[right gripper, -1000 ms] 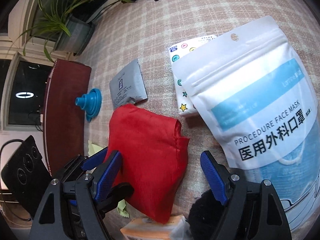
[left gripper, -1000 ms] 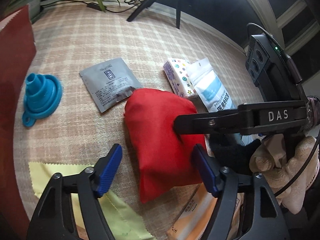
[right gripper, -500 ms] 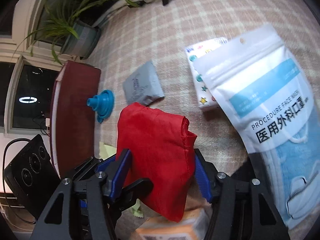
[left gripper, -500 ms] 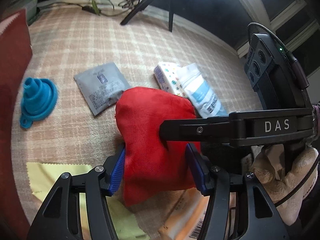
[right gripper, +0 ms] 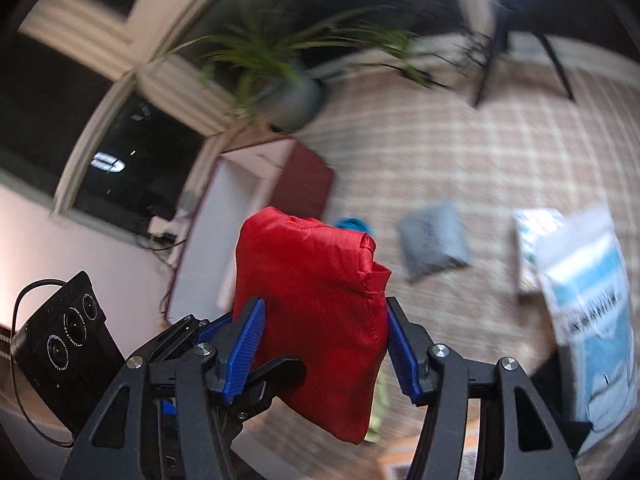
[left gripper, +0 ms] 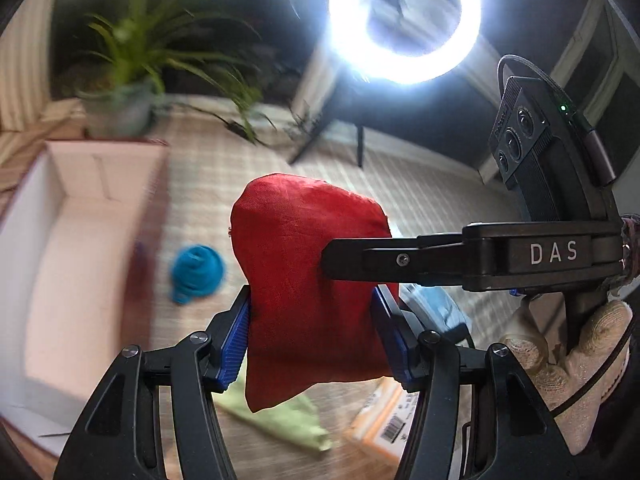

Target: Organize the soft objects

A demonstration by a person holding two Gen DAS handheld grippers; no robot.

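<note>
Both grippers' jaws clamp the red pouch [left gripper: 312, 280] above the checked cloth [left gripper: 420, 200].

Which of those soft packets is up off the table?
The red pouch: both grippers, left and right, pinch it in the air. The grey packet and blue-and-white mask bag lie flat.

Background heavily motion-blurred in both wrist views. Blue object [left gripper: 197, 273] on the checked cloth [left gripper: 420, 192] is a smear, shape unreadable; in right view the red pouch [right gripper: 316, 304] hides most of it. Grey sachet [right gripper: 434, 240] print illegible. Mask pack [right gripper: 588, 312] text smeared. Orange package [left gripper: 384, 424] cut off behind left gripper [left gripper: 312, 332] finger. White box [left gripper: 76, 248] clipped at frame edge.
</note>
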